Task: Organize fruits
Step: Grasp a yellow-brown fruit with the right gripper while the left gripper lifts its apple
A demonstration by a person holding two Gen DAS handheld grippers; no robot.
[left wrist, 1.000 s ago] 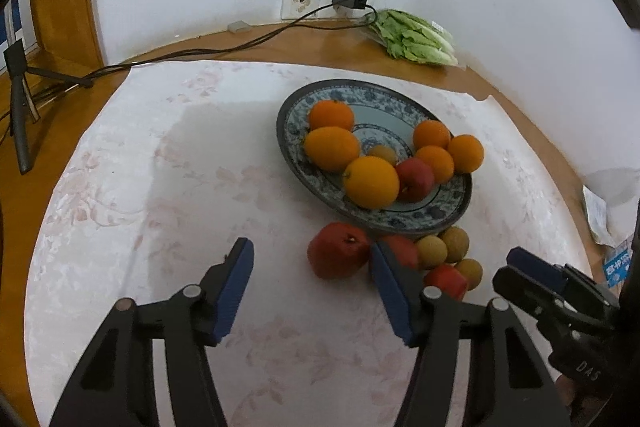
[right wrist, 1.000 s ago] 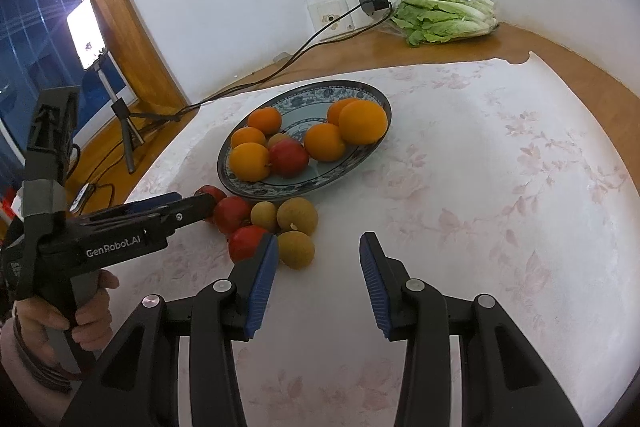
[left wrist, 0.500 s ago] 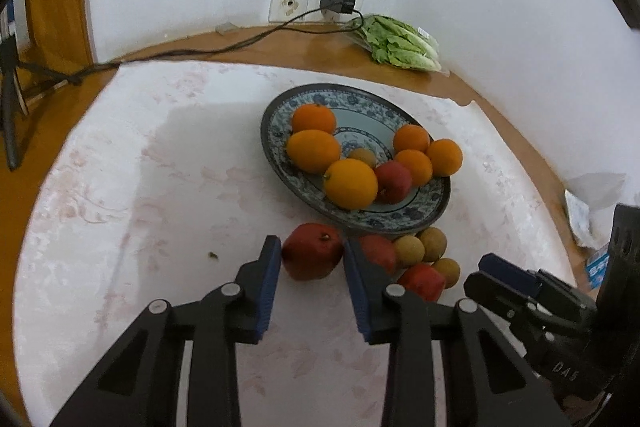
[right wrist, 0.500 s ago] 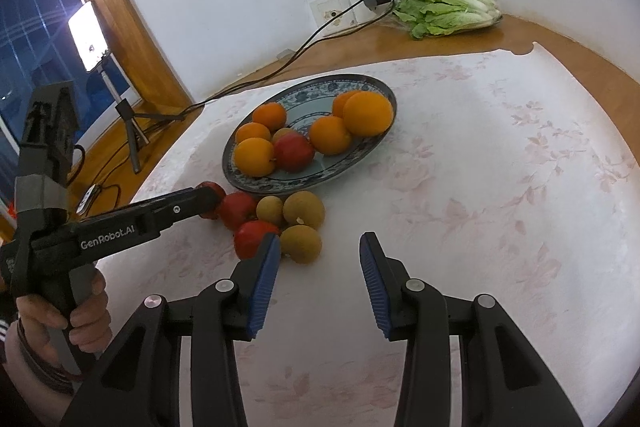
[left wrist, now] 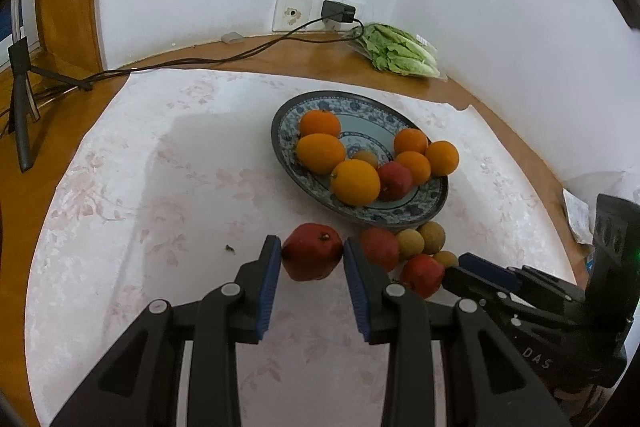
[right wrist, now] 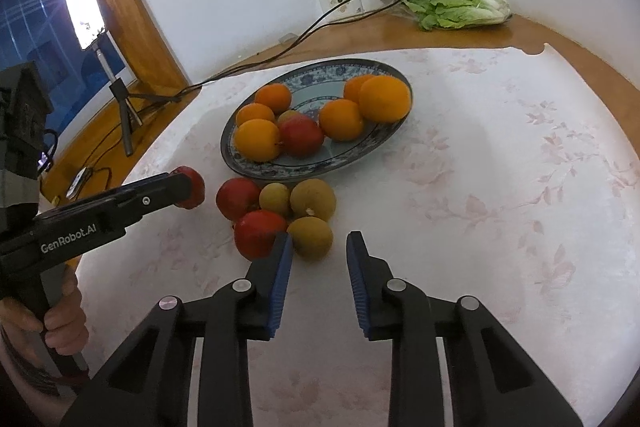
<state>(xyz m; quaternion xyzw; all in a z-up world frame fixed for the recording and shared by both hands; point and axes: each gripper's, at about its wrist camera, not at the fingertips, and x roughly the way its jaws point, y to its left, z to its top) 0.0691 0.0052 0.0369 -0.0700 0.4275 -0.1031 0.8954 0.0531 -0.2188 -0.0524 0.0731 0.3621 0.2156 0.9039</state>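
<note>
While left gripper (left wrist: 312, 255) clamps fingers on red pomegranate (left wrist: 313, 255) beside plate (left wrist: 434, 205), right gripper (right wrist: 319, 249) fingers closing, nothing between, near brown fruit (right wrist: 311, 237).

A wooden bench (right wrist: 532, 31) carries a floral cloth (right wrist: 500, 187), a fruit-filled plate (right wrist: 240, 163), loose fruit nearby (right wrist: 312, 199), and lettuce (right wrist: 460, 5) at far right.

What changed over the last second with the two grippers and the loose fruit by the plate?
The left gripper went from wide open to shut on the red fruit. The right gripper is closing, jaws narrower than before, nothing between them yet; its left pad sits by the tan fruit. The plate and its fruit look unchanged.
</note>
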